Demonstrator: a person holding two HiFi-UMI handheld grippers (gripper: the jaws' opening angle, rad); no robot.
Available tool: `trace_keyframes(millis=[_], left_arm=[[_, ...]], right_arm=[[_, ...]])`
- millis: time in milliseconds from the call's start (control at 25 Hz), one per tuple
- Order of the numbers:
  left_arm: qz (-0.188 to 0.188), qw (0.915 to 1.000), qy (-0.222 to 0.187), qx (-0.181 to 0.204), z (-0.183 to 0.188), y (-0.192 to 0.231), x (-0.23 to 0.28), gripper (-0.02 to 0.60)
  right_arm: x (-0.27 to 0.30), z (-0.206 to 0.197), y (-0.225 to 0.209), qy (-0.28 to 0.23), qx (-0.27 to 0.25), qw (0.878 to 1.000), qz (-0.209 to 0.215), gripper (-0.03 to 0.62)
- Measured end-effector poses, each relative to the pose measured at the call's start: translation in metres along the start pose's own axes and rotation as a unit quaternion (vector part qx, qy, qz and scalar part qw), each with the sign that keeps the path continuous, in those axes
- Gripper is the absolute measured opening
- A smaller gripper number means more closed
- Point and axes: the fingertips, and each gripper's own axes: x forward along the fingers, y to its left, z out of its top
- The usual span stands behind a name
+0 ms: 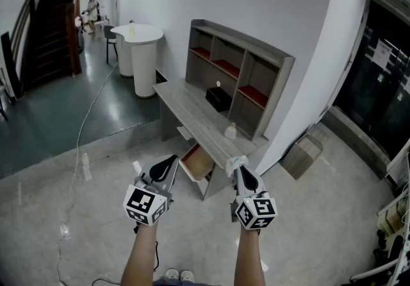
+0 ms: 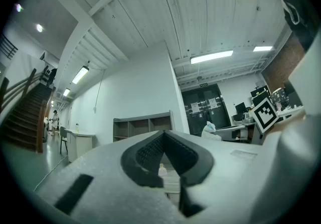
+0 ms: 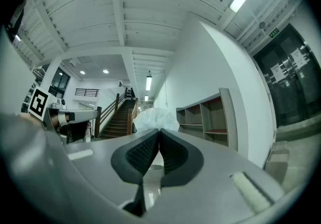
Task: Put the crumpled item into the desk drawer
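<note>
A crumpled white item (image 1: 235, 163) is pinched in my right gripper (image 1: 238, 168), which hangs just right of the open desk drawer (image 1: 192, 173). In the right gripper view the item (image 3: 155, 117) bulges out past the closed tips of that gripper (image 3: 159, 130). The drawer sticks out below the grey desk (image 1: 186, 110), showing its wooden inside. My left gripper (image 1: 170, 161) floats just left of the drawer, shut and empty; its own view shows the jaws of the left gripper (image 2: 163, 132) meeting with nothing between them.
On the desk stand a shelf unit (image 1: 238, 76), a black box (image 1: 218, 99) and a small bottle (image 1: 230, 130). A cardboard box (image 1: 305, 152) sits on the floor to the right. A white round counter (image 1: 142, 54), a floor cable (image 1: 82, 131) and a staircase (image 1: 48, 22) lie to the left.
</note>
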Motion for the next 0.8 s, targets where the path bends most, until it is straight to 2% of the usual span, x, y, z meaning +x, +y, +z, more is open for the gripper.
trace_keyframes(millis=[440,640,800], left_arm=[[0.001,1.0000,0.002,-0.003,-0.006,0.009,0.002,-0.011],[0.003,0.9999,0.002,-0.010,-0.009,0.014,0.003,-0.011],[0.011,0.9999,0.004,-0.010,-0.014,0.018,0.003,-0.011]], right_arm=[[0.011,-0.006,0.005,0.004,0.002,1.000,0.004,0.017],[0.014,-0.009,0.008,-0.003,0.024,1.000,0.017,0.017],[0.020,-0.015,0.007,0.000,0.023,1.000,0.021,0.018]])
